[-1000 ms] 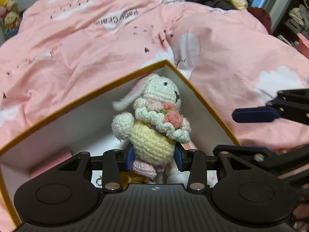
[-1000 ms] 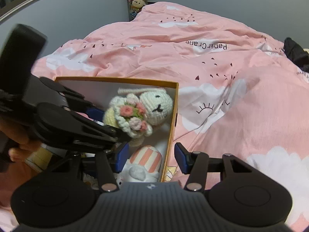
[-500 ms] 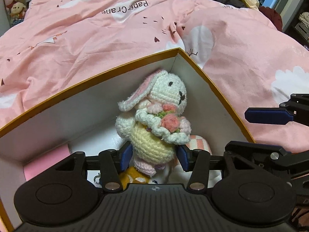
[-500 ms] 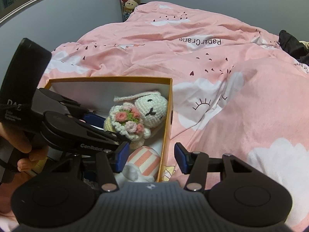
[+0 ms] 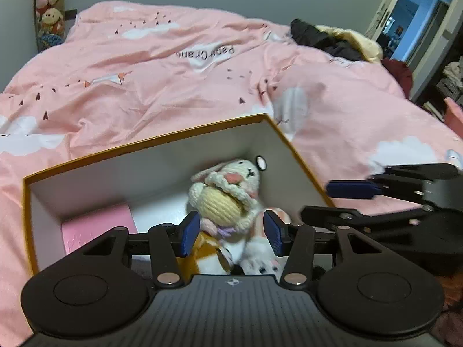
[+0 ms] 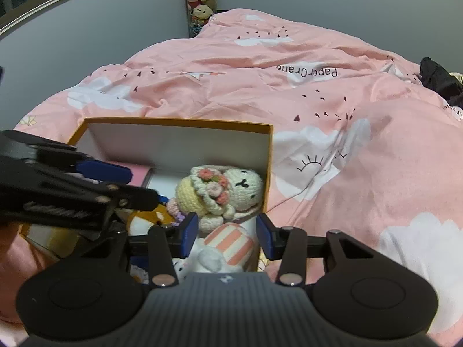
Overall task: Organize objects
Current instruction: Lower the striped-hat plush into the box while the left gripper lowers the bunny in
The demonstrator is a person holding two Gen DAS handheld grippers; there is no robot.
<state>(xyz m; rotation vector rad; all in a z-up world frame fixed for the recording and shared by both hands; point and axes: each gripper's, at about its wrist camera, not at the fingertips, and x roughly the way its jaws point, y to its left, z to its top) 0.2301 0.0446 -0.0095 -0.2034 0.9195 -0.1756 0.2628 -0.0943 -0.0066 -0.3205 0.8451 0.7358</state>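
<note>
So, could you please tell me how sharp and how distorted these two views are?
Left wrist view: the crochet bunny and the right hand-held gripper are smeared by motion blur, and the box rim bows under fisheye. Right wrist view: the bunny looks sharper; the left hand-held gripper is soft.

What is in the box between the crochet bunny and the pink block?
Only bare white box floor lies between the cream crochet bunny and the flat pink block inside the orange-rimmed cardboard box. The left wrist view shows it.

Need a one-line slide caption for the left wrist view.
Open left gripper above crocheted bunny lying in orange-rimmed box.
</note>
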